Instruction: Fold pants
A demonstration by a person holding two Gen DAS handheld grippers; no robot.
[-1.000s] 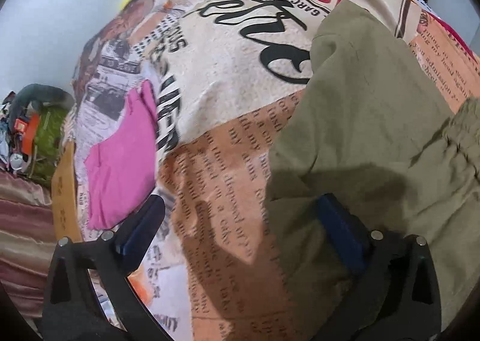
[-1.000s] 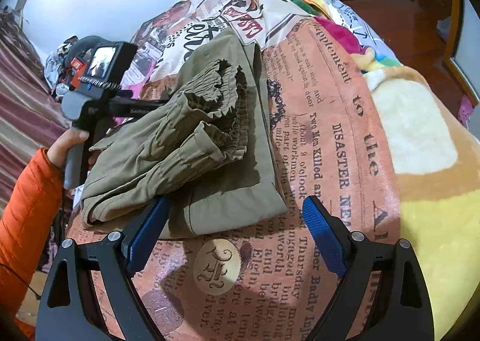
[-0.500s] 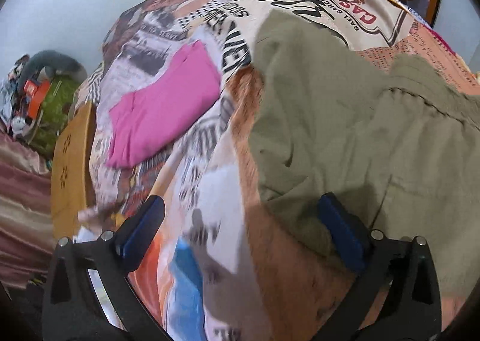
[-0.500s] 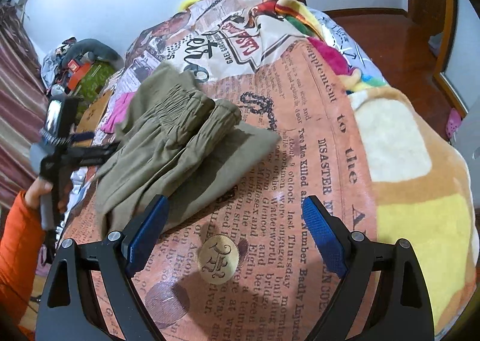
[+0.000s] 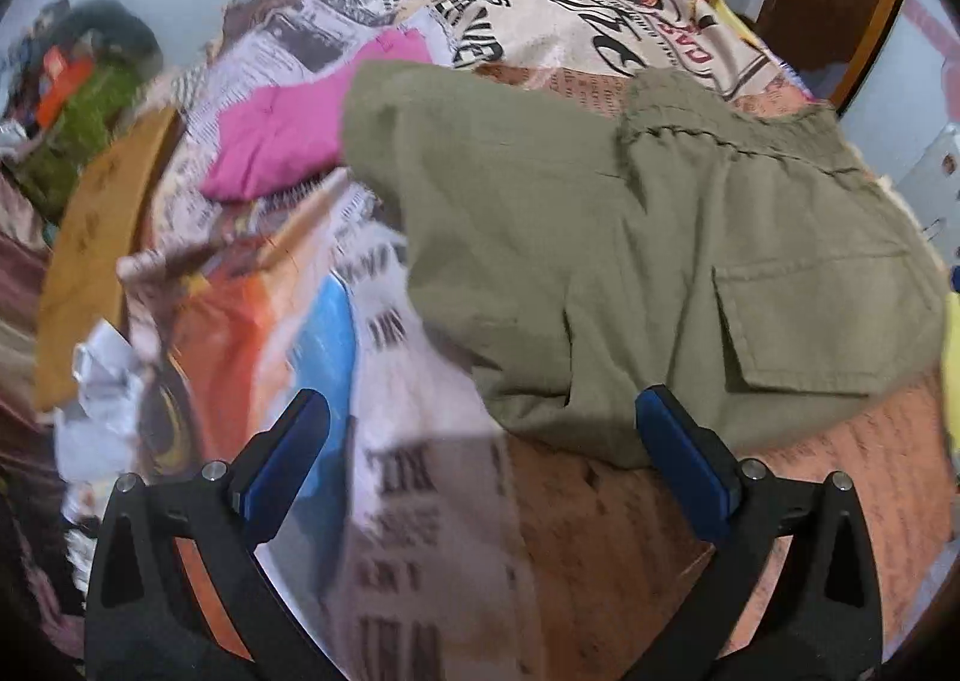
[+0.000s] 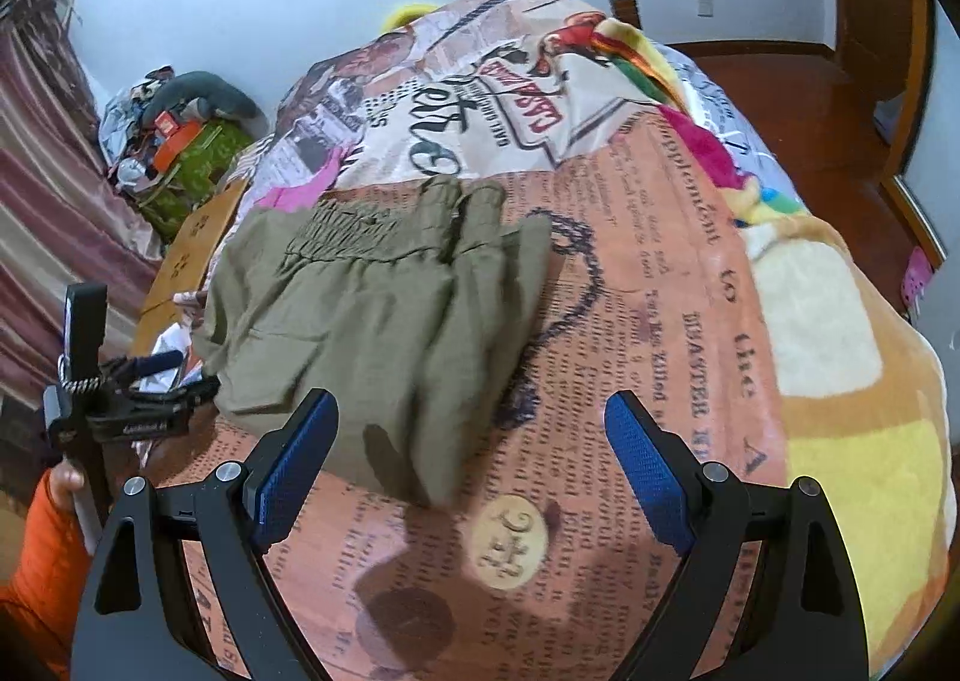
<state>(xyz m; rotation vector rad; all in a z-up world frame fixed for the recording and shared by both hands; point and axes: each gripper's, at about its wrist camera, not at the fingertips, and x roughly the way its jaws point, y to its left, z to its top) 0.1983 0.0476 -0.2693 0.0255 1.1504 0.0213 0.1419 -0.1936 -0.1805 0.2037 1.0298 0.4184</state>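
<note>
Left tool (image 5: 483, 441): blue-padded fingers spread wide apart, gripping nothing; its right pad (image 5: 681, 456) sits at the near hem of the pants, contact not clear. In the right wrist view this tool (image 6: 174, 375) shows at 9 o'clock, just beside the left edge of the pants, held by a hand in an orange sleeve (image 6: 36, 573).
Pink garment (image 5: 300, 141): lies on the bed at 11 o'clock of the left wrist view, its right end tucked under the far left corner of the pants.
Wooden board (image 5: 90, 237): beside the bed at 9 o'clock, left wrist view.
Pants (image 6: 384, 315): olive green, folded into a thick bundle, lying on the bed; gathered waistband toward 12 o'clock, a flapped pocket (image 5: 810, 321) facing up at 3 o'clock of the left wrist view.
Bed (image 6: 690, 321): covered by a newspaper-print blanket in orange, cream and yellow; the pants rest on its orange panel.
Round emblem (image 6: 513, 540): printed on the blanket at 6 o'clock, just in front of the near corner of the pants.
Right tool (image 6: 471, 459): fingers spread wide apart, empty, above the blanket with the near edge of the pants between the pads.
</note>
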